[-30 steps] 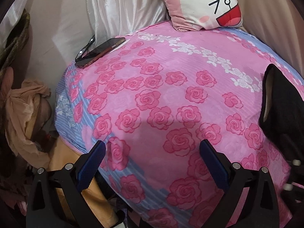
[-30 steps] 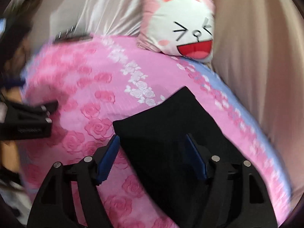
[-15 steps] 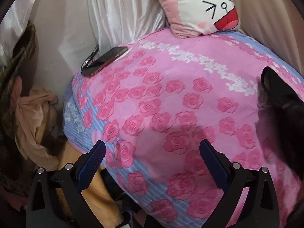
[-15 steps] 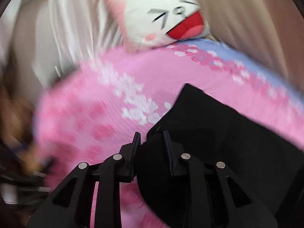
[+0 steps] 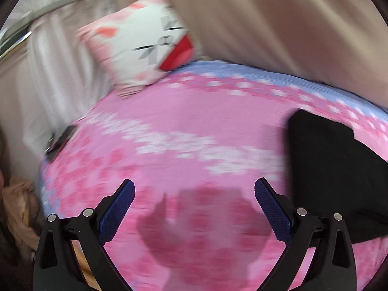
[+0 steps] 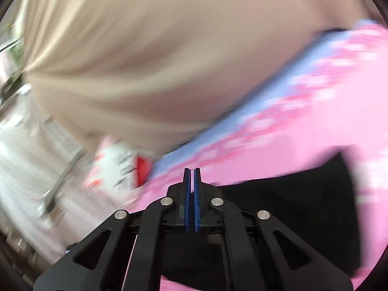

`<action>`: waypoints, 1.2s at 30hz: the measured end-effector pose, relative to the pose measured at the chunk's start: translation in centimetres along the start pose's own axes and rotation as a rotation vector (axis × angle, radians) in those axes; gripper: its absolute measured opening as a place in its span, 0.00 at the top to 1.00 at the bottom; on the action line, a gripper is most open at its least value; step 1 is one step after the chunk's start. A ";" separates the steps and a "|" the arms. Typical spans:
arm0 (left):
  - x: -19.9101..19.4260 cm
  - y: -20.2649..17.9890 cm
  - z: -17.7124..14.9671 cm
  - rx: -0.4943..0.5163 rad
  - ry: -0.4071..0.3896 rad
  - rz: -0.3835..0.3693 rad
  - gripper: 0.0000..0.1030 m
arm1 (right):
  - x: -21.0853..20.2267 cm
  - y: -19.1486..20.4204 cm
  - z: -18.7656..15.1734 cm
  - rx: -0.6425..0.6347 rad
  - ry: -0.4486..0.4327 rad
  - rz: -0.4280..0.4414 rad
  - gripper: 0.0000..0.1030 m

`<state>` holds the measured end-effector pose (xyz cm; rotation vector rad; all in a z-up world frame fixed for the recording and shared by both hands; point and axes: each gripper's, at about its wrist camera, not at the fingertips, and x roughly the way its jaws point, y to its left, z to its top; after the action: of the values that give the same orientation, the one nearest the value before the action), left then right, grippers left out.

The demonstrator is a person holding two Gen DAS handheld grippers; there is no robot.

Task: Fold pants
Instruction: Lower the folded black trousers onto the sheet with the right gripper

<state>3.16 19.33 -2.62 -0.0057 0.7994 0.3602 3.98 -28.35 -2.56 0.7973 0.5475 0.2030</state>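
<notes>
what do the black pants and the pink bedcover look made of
Pants: soft matte black cloth, likely knit; no shine, limp drape. Blur hides the weave.
Bedcover: thin printed woven cloth, probably cotton or a blend; flat matte pink with floral print and blue border.

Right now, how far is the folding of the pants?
Done: the black pants lie on the pink floral bedspread, folded at least once. In hand: the right tool is shut on the pants' edge, mid-move; the left tool hangs open over bare bedspread. Left: lay this fold down and smooth it.
</notes>
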 end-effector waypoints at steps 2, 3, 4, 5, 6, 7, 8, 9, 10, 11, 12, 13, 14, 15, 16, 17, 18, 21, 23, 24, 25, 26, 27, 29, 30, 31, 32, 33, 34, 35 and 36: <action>-0.1 -2.9 -0.1 0.035 0.005 -0.018 0.05 | -1.0 -2.5 -0.5 0.002 0.014 -0.112 0.91; -0.1 -4.3 -0.2 0.049 0.012 -0.029 0.05 | -1.0 -3.2 -0.8 0.008 0.041 -0.113 0.89; -0.2 -5.5 -0.3 0.056 0.020 -0.041 0.05 | -0.4 -3.5 -1.2 0.019 0.088 -0.061 0.88; -0.2 -6.3 -0.4 0.061 0.026 -0.050 0.05 | 0.4 -3.1 -1.6 0.018 0.126 -0.018 0.76; -0.3 -7.1 -0.5 0.066 0.032 -0.056 0.05 | 1.2 -2.6 -1.8 0.004 0.150 -0.002 0.50; -0.4 -7.7 -0.5 0.073 0.033 -0.056 0.05 | 2.5 -1.3 -2.3 -0.034 0.186 0.021 0.32; -0.6 -8.3 -0.6 0.083 0.032 -0.050 0.05 | 4.0 0.3 -3.0 -0.089 0.217 0.059 0.20; -0.7 -8.5 -0.7 0.092 0.030 -0.045 0.05 | 5.0 1.2 -3.3 -0.120 0.243 0.086 0.20; -0.9 -8.7 -0.9 0.100 0.030 -0.039 0.05 | 6.9 2.6 -3.9 -0.153 0.292 0.128 0.20; -1.1 -8.7 -1.1 0.103 0.031 -0.036 0.05 | 8.4 3.6 -4.4 -0.166 0.324 0.148 0.20; -1.1 -8.6 -1.2 0.106 0.034 -0.032 0.05 | 10.0 4.5 -4.8 -0.182 0.352 0.160 0.20; -1.1 -8.3 -1.4 0.110 0.038 -0.022 0.05 | 12.0 5.5 -5.2 -0.208 0.386 0.162 0.19; -1.0 -8.0 -1.5 0.110 0.042 -0.014 0.05 | 13.6 6.1 -5.6 -0.227 0.409 0.149 0.19; -0.9 -7.6 -1.5 0.110 0.047 -0.009 0.05 | 14.7 6.3 -5.9 -0.233 0.428 0.141 0.18; -0.7 -7.2 -1.6 0.109 0.053 -0.005 0.05 | 16.1 6.5 -6.4 -0.235 0.465 0.139 0.18; -0.5 -6.6 -1.7 0.106 0.059 0.002 0.05 | 17.3 6.7 -6.9 -0.235 0.496 0.133 0.18; -0.3 -6.1 -1.7 0.102 0.064 0.009 0.05 | 17.3 6.8 -7.4 -0.241 0.496 0.125 0.15; 0.5 -4.4 -1.9 0.081 0.082 0.027 0.05 | 17.3 8.8 -8.7 -0.292 0.518 0.194 0.14; 1.0 -3.3 -1.9 0.061 0.094 0.030 0.05 | 17.9 10.7 -9.9 -0.365 0.515 0.141 0.17; 1.2 -2.9 -1.9 0.054 0.097 0.032 0.05 | 18.0 11.4 -10.5 -0.397 0.513 0.128 0.32; 1.4 -2.6 -1.9 0.047 0.100 0.036 0.05 | 18.5 11.9 -11.2 -0.407 0.520 0.125 0.42; 1.5 -2.3 -1.8 0.038 0.100 0.037 0.05 | 18.9 11.9 -11.5 -0.374 0.539 0.152 0.60; 1.5 -2.0 -1.8 0.032 0.101 0.037 0.05 | 19.2 12.0 -11.7 -0.342 0.552 0.168 0.65; 1.3 -1.7 -1.8 0.028 0.097 0.041 0.05 | 18.7 12.5 -11.2 -0.305 0.543 0.213 0.72; 1.2 -1.6 -1.7 0.028 0.095 0.044 0.05 | 18.2 12.8 -10.6 -0.284 0.530 0.242 0.73; 0.9 -1.5 -1.6 0.027 0.090 0.046 0.05 | 16.6 13.0 -9.1 -0.258 0.490 0.279 0.73; 0.5 -1.4 -1.5 0.024 0.079 0.046 0.05 | 15.4 12.9 -7.9 -0.251 0.455 0.292 0.73; 0.1 -1.4 -1.4 0.022 0.069 0.045 0.05 | 13.6 12.4 -6.4 -0.247 0.408 0.300 0.73; -0.3 -1.5 -1.3 0.021 0.059 0.043 0.05 | 11.0 11.5 -4.2 -0.236 0.348 0.305 0.73; -0.8 -1.7 -1.2 0.023 0.047 0.039 0.05 | 8.8 10.2 -2.5 -0.223 0.299 0.301 0.73; -1.0 -1.9 -1.1 0.025 0.041 0.035 0.05 | 7.1 8.9 -1.4 -0.215 0.265 0.288 0.73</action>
<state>2.37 17.03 -2.93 0.0240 0.8454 0.3842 9.52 -18.70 0.34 0.6406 0.6462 0.6298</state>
